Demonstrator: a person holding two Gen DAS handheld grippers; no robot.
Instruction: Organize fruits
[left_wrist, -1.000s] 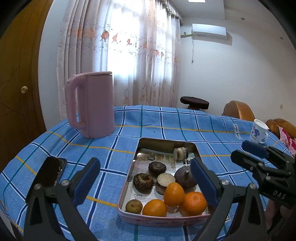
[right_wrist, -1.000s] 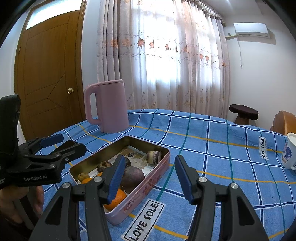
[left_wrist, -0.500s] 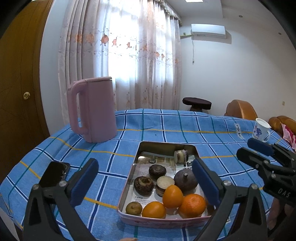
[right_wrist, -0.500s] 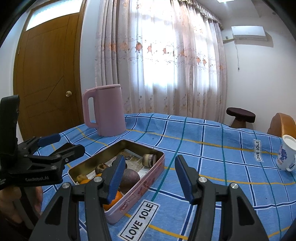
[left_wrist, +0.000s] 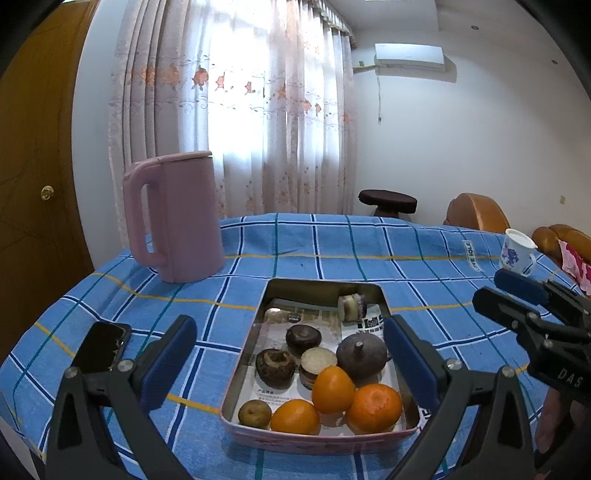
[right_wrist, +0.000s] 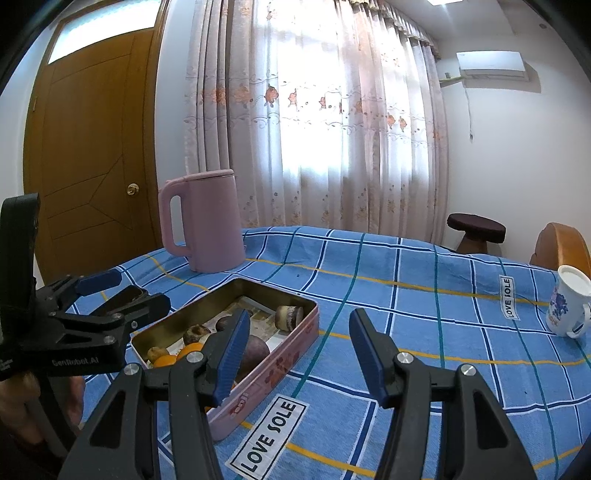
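A pink rectangular tin (left_wrist: 317, 441) sits on the blue checked tablecloth and holds the fruits. Three oranges (left_wrist: 332, 384) lie at its near end beside a small brown fruit (left_wrist: 254, 413). A dark purple round fruit (left_wrist: 362, 356), brown halved fruits (left_wrist: 276, 368) and a cut piece (left_wrist: 351, 307) lie further in. My left gripper (left_wrist: 290, 363) is open and empty, held above the tin's near end. My right gripper (right_wrist: 297, 349) is open and empty, just right of the tin (right_wrist: 280, 365).
A pink kettle (left_wrist: 173, 218) stands at the back left. A black phone (left_wrist: 101, 347) lies left of the tin. A white flowered mug (left_wrist: 517, 251) stands at the far right. A stool and orange chairs stand beyond the table.
Both grippers have lifted and tilted slightly, so the table sits lower in both views. Both stay open and empty. The fruits have not moved.
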